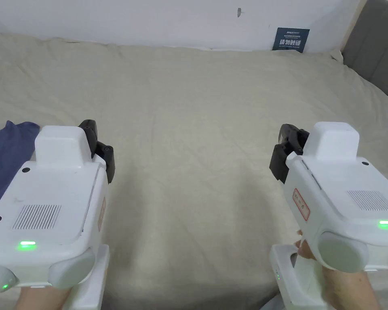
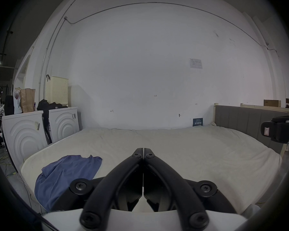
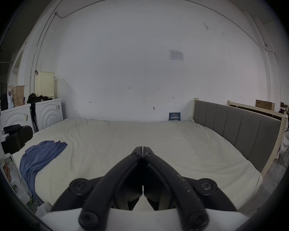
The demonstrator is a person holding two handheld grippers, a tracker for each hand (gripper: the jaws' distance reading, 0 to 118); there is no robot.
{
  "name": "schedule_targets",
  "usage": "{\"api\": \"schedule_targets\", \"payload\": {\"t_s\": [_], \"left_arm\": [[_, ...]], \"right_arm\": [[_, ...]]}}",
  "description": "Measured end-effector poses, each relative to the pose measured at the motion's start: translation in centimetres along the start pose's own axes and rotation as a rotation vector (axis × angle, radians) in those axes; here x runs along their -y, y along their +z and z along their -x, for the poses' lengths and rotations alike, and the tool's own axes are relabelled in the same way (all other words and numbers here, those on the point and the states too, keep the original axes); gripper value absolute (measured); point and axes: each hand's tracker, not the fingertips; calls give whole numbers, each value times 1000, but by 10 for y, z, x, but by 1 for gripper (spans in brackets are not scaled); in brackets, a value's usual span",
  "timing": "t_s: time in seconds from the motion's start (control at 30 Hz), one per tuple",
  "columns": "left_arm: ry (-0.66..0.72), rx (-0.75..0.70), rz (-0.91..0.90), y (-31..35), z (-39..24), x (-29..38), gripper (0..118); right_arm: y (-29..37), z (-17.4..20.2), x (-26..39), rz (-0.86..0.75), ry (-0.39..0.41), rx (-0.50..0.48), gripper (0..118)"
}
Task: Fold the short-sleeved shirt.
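shirt [image 2: 65, 176] crumpled, left of both jaws, untouched | left gripper [image 2: 143, 153] together; right gripper [image 3: 143, 152] together

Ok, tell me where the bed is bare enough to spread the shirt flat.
The bed is bare from the left gripper across to the right gripper and back to the wall. Only the left edge is taken, where the blue shirt lies crumpled.

bed [image 1: 197, 121]: cream cover, wrinkled | headboard [image 3: 237, 131]: grey, padded, right end | two white appliances [image 2: 23, 134]: left of bed | paper bag [image 2: 27, 99]: on top
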Motion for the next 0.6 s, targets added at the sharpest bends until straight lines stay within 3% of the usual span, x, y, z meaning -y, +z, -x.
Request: {"api": "schedule_targets", "payload": {"t_s": [0.6], "left_arm": [[-4, 4, -1, 1, 0, -1, 0]], "right_arm": [[1, 1, -1, 3, 9, -5, 1]]}}
